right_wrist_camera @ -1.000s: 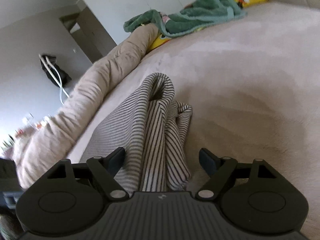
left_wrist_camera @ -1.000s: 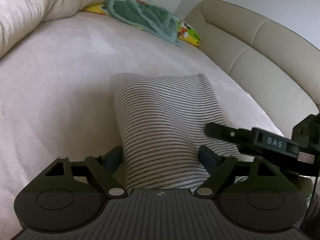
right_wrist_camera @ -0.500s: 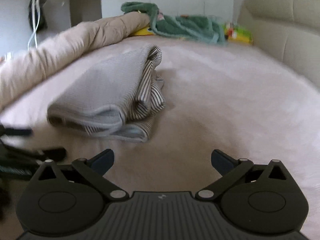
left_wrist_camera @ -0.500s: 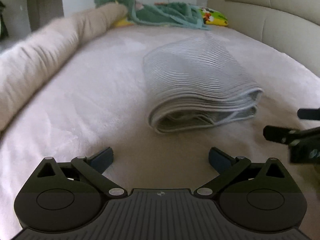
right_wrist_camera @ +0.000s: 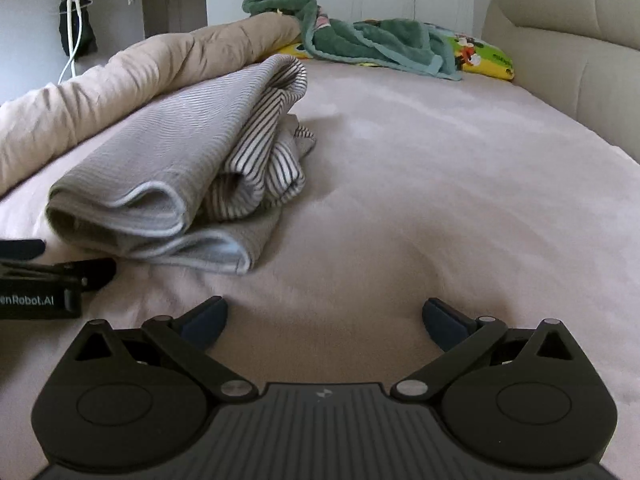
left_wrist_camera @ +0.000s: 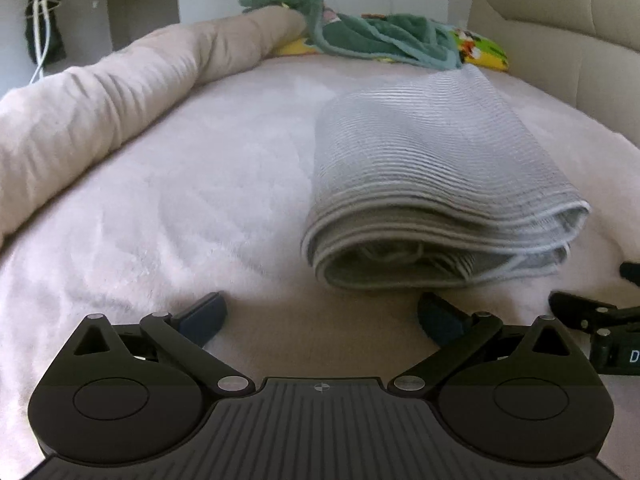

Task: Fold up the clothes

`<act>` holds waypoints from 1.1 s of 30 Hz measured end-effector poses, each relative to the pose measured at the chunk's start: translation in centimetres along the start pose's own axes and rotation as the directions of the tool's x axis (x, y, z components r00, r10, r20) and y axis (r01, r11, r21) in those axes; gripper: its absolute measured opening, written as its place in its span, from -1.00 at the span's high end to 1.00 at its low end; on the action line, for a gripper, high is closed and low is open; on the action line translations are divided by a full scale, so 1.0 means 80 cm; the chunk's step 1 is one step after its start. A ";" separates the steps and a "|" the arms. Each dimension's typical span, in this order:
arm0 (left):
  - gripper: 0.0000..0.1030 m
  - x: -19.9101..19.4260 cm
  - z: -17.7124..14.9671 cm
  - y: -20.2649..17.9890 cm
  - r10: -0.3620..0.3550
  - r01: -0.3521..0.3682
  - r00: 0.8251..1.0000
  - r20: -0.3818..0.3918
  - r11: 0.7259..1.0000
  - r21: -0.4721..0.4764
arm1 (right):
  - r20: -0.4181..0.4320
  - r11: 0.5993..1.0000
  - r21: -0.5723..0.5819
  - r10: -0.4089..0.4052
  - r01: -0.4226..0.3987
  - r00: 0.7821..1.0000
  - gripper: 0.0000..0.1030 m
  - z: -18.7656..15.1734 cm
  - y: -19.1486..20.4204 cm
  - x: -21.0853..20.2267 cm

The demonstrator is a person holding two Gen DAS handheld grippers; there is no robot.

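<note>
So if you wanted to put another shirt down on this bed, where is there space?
A wide bare stretch of bed lies between the folded striped shirt and the headboard. Another lies between the shirt and the rolled duvet. The far end is crowded: a green towel on a yellow pillow.

One folded striped garment (left_wrist_camera: 432,152), two claws (left_wrist_camera: 320,316)

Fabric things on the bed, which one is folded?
The grey striped garment, lying in a neat layered stack near both grippers. The green towel is crumpled at the far end; the beige duvet is loosely rolled.

A rolled beige duvet (left_wrist_camera: 120,92) lies beside a green towel (left_wrist_camera: 372,40) and yellow pillow (left_wrist_camera: 486,54) near the headboard (left_wrist_camera: 568,28).
</note>
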State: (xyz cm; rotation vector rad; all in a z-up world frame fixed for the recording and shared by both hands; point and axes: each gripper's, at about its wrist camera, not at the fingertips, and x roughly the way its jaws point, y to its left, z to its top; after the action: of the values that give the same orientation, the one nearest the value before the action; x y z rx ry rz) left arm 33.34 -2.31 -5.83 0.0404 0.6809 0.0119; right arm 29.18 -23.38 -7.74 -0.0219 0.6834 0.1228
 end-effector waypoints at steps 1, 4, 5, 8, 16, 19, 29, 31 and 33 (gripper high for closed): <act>-1.00 0.001 0.000 -0.002 0.008 -0.008 1.000 0.001 1.000 0.009 | 0.004 1.000 0.002 0.000 0.000 1.000 -1.00 -0.001 0.000 0.000; -1.00 0.001 0.001 -0.002 0.009 -0.009 1.000 0.003 1.000 0.012 | 0.010 1.000 0.010 0.006 -0.006 1.000 -1.00 -0.003 -0.002 0.001; -1.00 0.000 0.001 -0.001 0.005 -0.005 1.000 0.003 1.000 0.007 | 0.010 1.000 0.013 0.009 -0.009 1.000 -1.00 -0.003 -0.003 0.001; -1.00 -0.003 0.001 -0.002 0.010 -0.010 1.000 0.001 1.000 0.014 | 0.010 1.000 0.002 -0.001 0.001 1.000 -1.00 -0.005 -0.001 -0.002; -1.00 -0.010 -0.002 -0.003 0.013 -0.013 1.000 -0.002 1.000 0.020 | -0.002 0.999 -0.030 -0.026 0.026 1.000 -1.00 -0.002 0.006 -0.006; -1.00 -0.013 -0.004 0.002 -0.008 0.008 1.000 -0.002 1.000 0.005 | -0.005 0.999 -0.028 -0.023 0.023 1.000 -1.00 -0.001 0.005 -0.007; -1.00 -0.020 -0.007 0.000 -0.015 0.015 1.000 -0.007 1.000 0.000 | -0.005 1.000 -0.023 -0.019 0.019 1.000 -1.00 -0.002 0.004 -0.005; -1.00 -0.019 -0.007 -0.001 -0.012 0.012 1.000 -0.008 1.000 0.003 | -0.005 1.000 -0.023 -0.019 0.019 1.000 -1.00 -0.002 0.004 -0.005; -1.00 -0.018 -0.006 -0.001 -0.013 0.013 1.000 -0.009 1.000 0.001 | -0.004 1.000 -0.024 -0.020 0.020 1.000 -1.00 -0.002 0.004 -0.005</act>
State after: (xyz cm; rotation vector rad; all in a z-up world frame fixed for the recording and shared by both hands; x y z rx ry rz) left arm 31.90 -2.43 -5.33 0.0369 0.6901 -0.0012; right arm 28.72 -23.08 -7.60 -0.0523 0.6858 0.1115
